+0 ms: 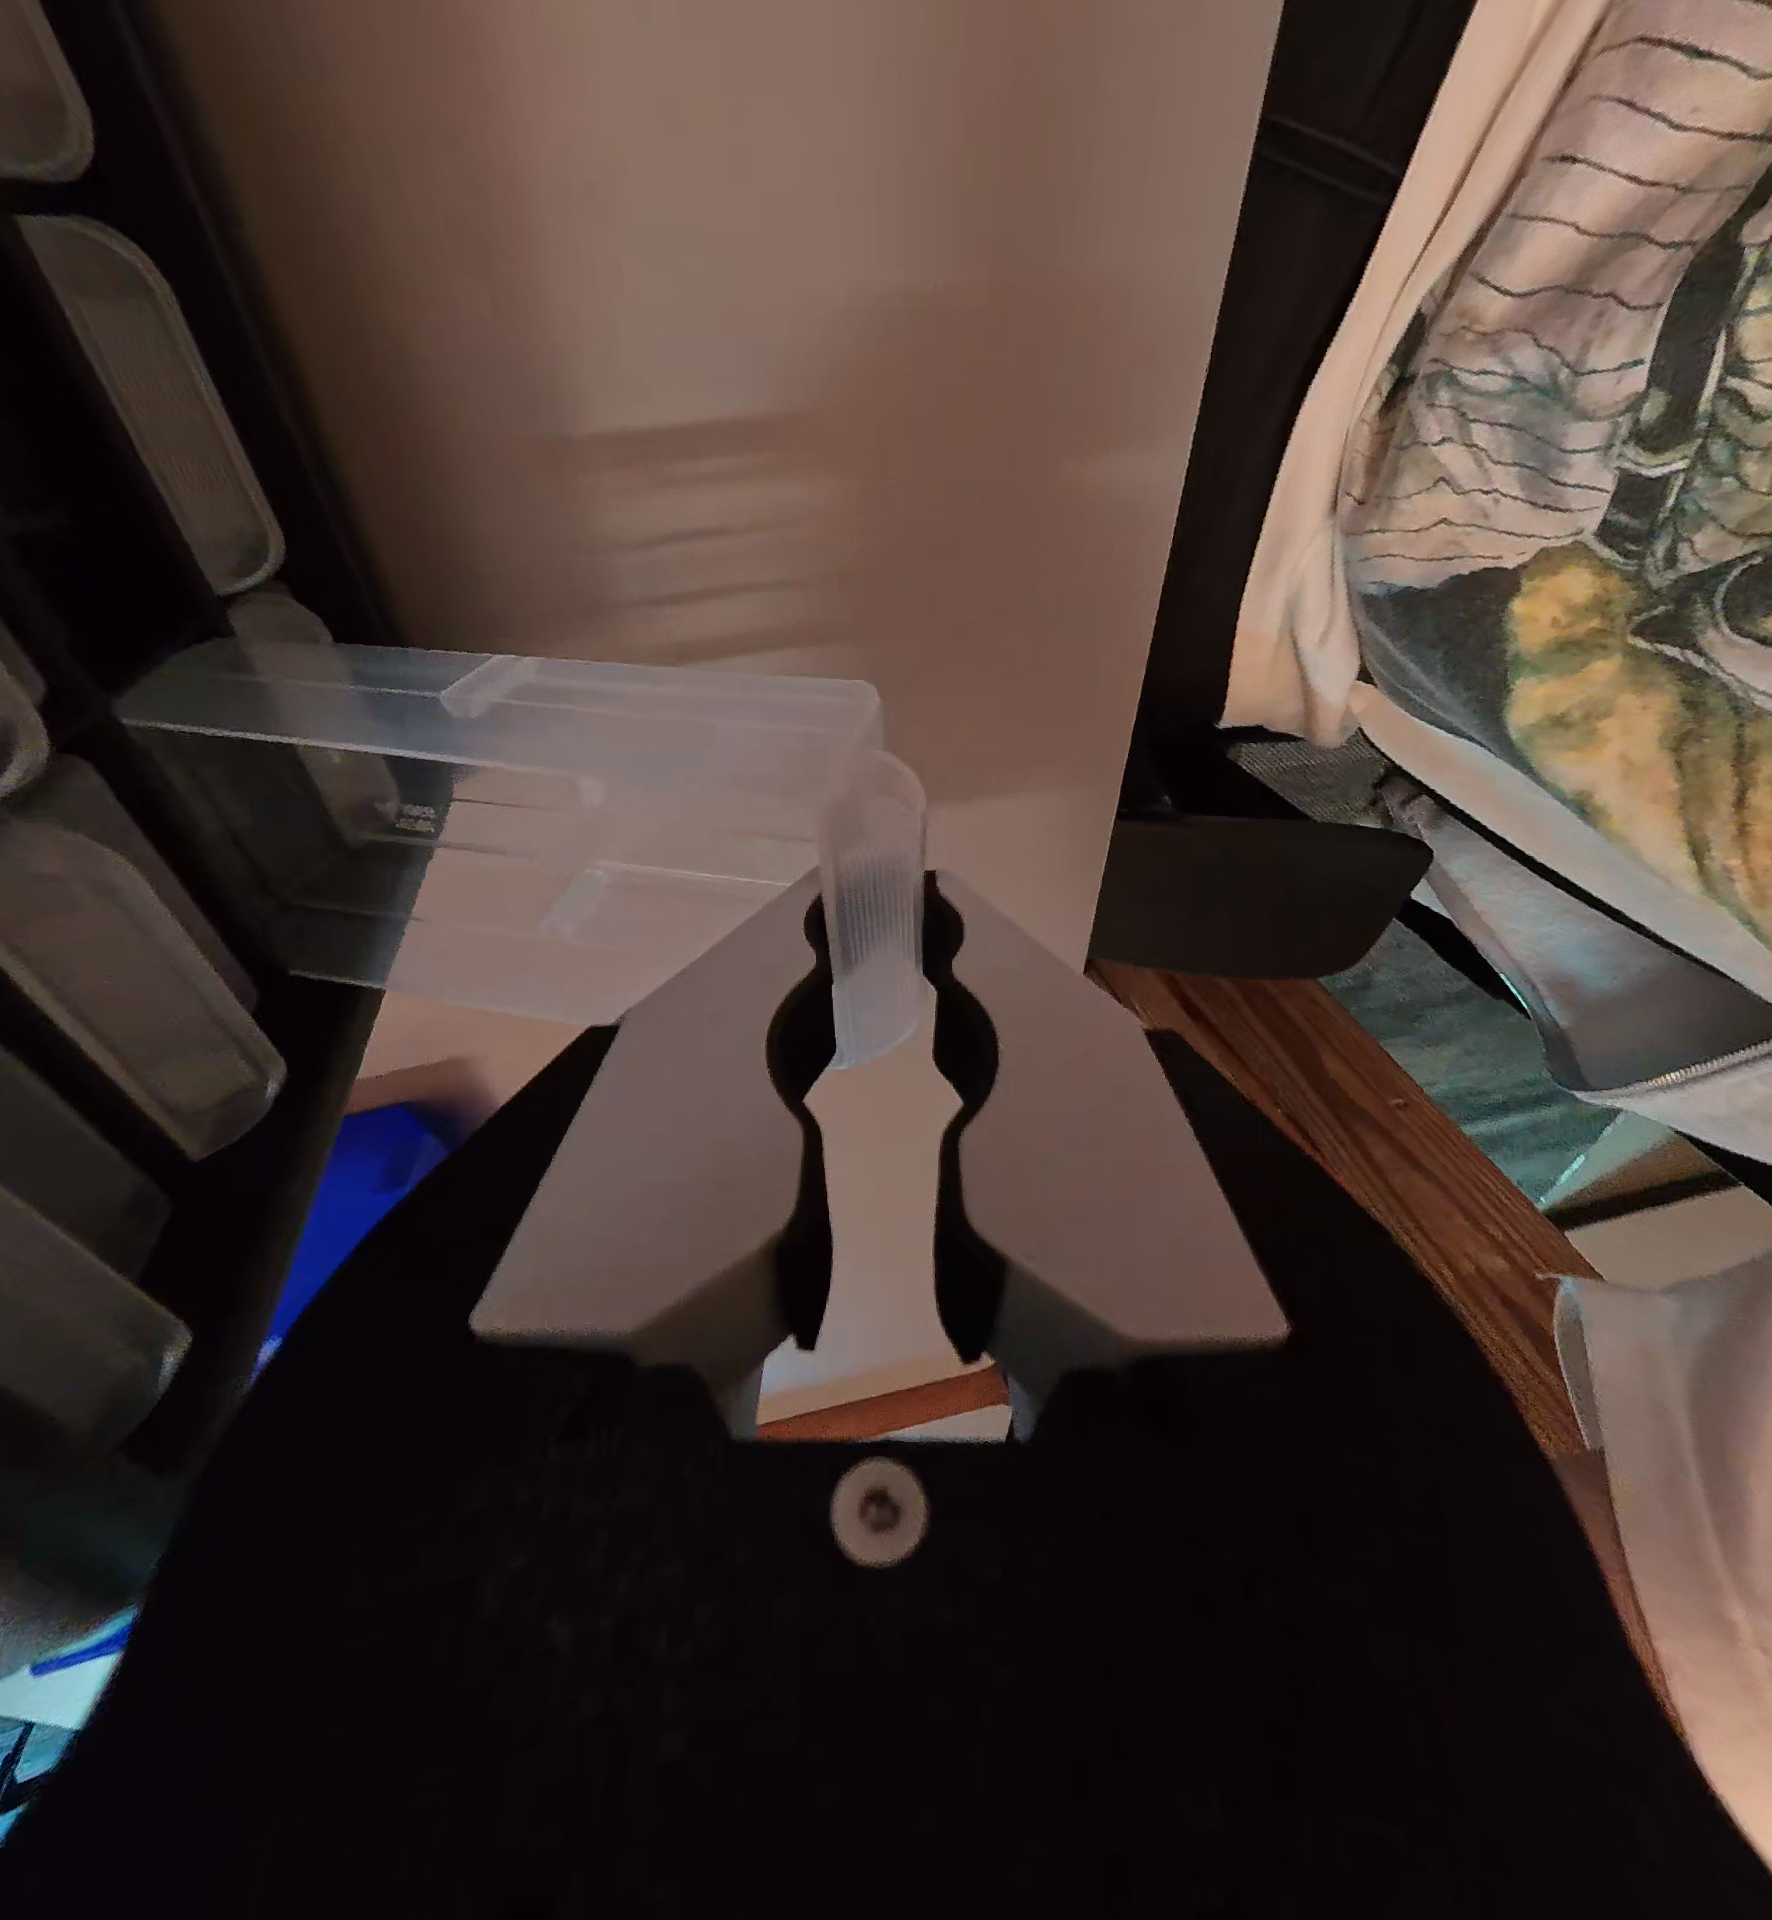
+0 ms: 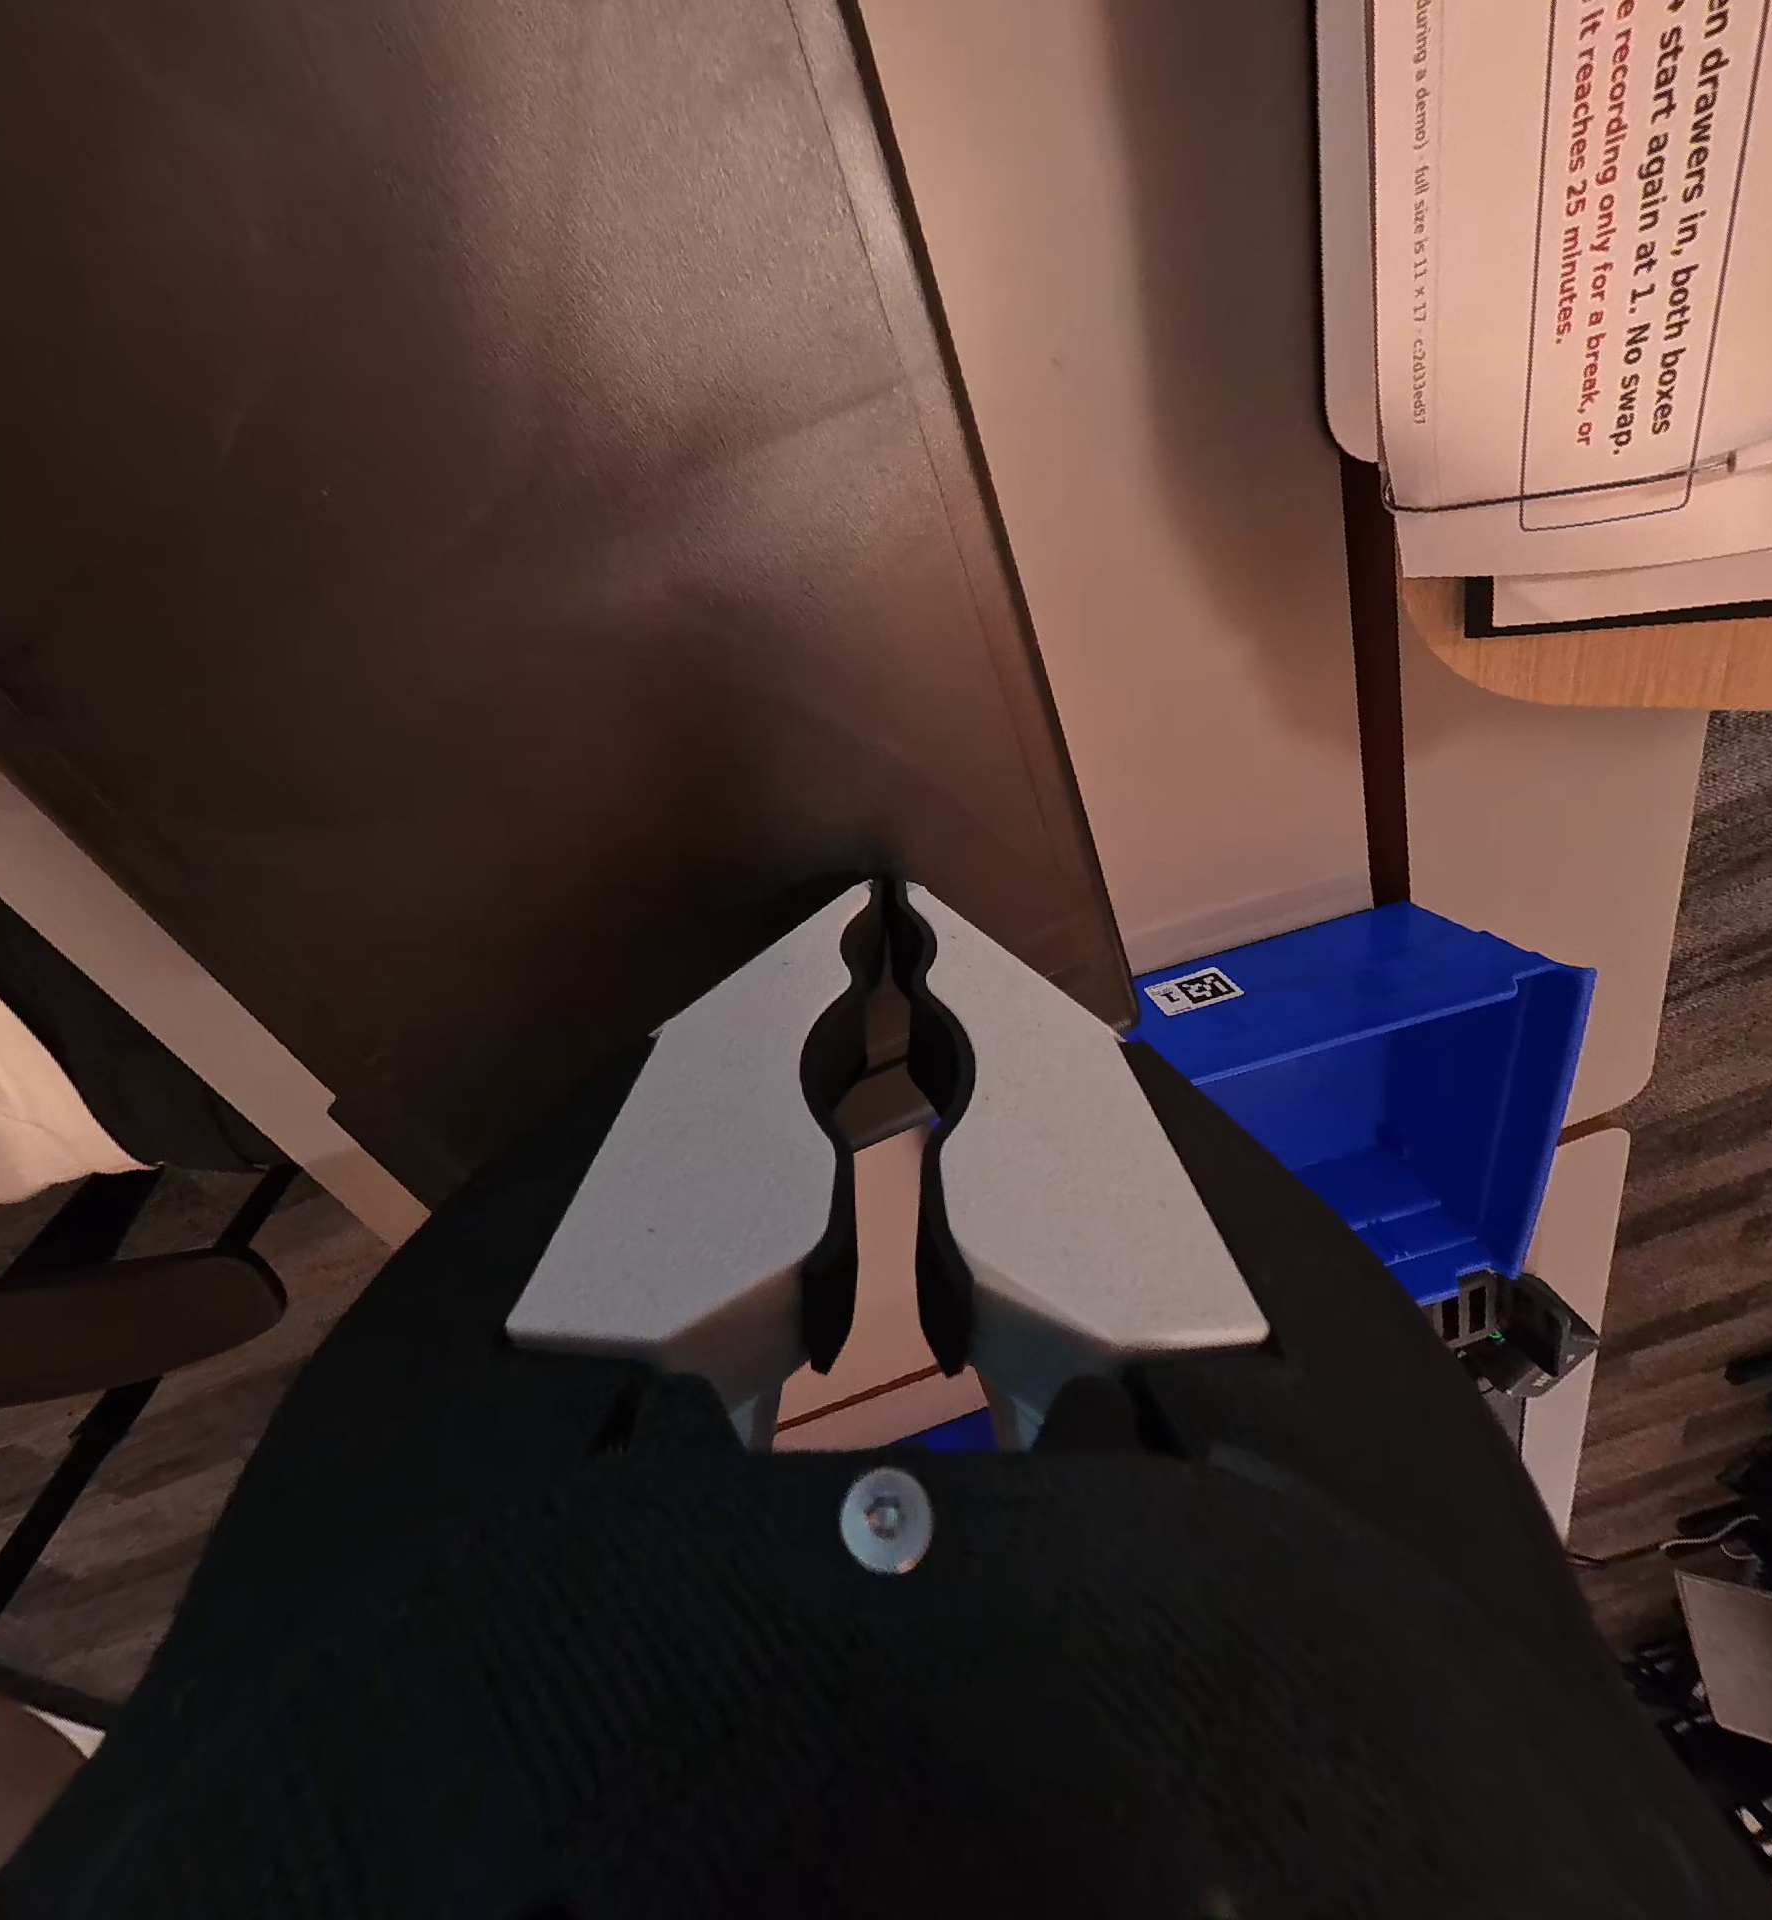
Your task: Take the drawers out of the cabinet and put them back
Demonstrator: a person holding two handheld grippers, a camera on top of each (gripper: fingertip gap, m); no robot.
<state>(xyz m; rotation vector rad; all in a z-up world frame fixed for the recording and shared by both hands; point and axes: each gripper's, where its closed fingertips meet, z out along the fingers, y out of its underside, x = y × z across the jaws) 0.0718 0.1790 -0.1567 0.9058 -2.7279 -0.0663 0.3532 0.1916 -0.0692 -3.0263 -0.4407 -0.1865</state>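
In the left wrist view, a black cabinet [image 1: 321, 582] with rows of clear drawers [image 1: 165, 416] stands at the left. One clear plastic drawer [image 1: 591, 821] sticks far out of it toward the right. My left gripper [image 1: 877, 904] is shut on the ribbed handle tab [image 1: 874, 966] at that drawer's front. In the right wrist view, my right gripper [image 2: 884, 894] is shut and empty. Its tips press against the cabinet's dark outer panel [image 2: 446, 520].
A blue bin [image 2: 1401, 1091] stands to the right of the cabinet and also shows below the drawer [image 1: 373, 1164]. Printed sheets [image 2: 1588, 260] lie at the upper right. A wooden table edge [image 1: 1329, 1122], a person's patterned shirt [image 1: 1588, 520] and a chair armrest [image 2: 82, 1320] are close by.
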